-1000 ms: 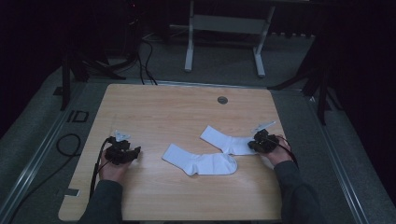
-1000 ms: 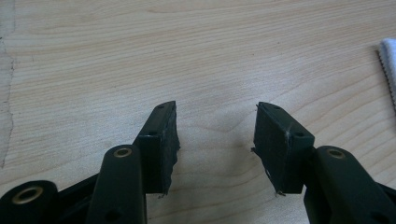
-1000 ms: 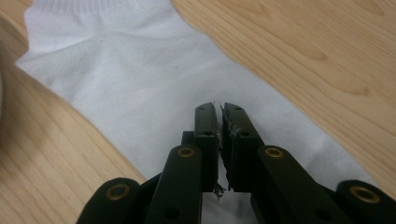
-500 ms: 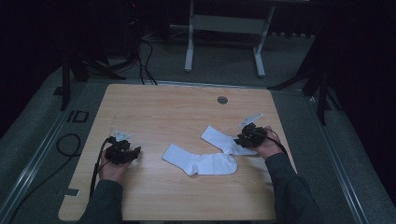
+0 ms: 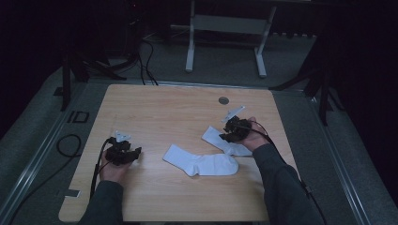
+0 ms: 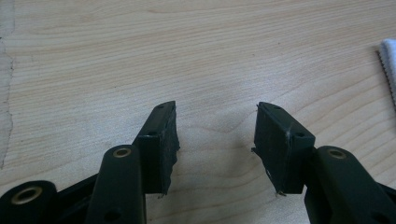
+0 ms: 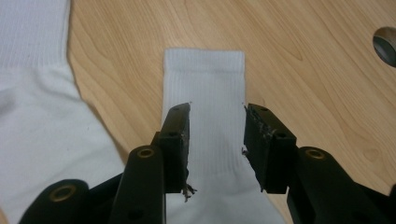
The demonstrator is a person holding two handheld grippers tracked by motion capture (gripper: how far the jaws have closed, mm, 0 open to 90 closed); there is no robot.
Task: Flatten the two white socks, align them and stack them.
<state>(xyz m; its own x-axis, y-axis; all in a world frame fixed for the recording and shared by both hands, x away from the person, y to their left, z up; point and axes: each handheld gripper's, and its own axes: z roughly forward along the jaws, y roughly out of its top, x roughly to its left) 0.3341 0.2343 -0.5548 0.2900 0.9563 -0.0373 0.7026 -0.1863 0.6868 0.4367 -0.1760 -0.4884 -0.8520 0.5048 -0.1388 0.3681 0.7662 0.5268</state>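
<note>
Socks: two white ones on the tabletop [image 5: 155, 108]. near sock [image 5: 201, 162] lies flat mid-table, far sock [image 5: 224, 140] sits just right of it, their right ends overlapping under my right hand.
Right gripper [image 5: 229, 132]: a second ago it was parked out at the far sock's right end; now I've brought it in toward the middle, over the ribbed leg of the far sock [image 7: 204, 79].
Right jaws: just been opening, now about half apart. Sock leg lies between and under them, cuff pointing away, pads not pressing on it.
Left gripper [image 5: 123, 153]: same spot as before, resting near the left edge, well apart from both socks.
Left jaws: half open over bare wood, nothing between them [image 6: 215, 135]; near sock's cuff [image 6: 388, 65] just visible at the side.
Meaning: I read this as lining up a pinch on the far sock's leg, not yet gripped. Next I'd need to drop and close. Left stays idle until there's something to pair or fold.
</note>
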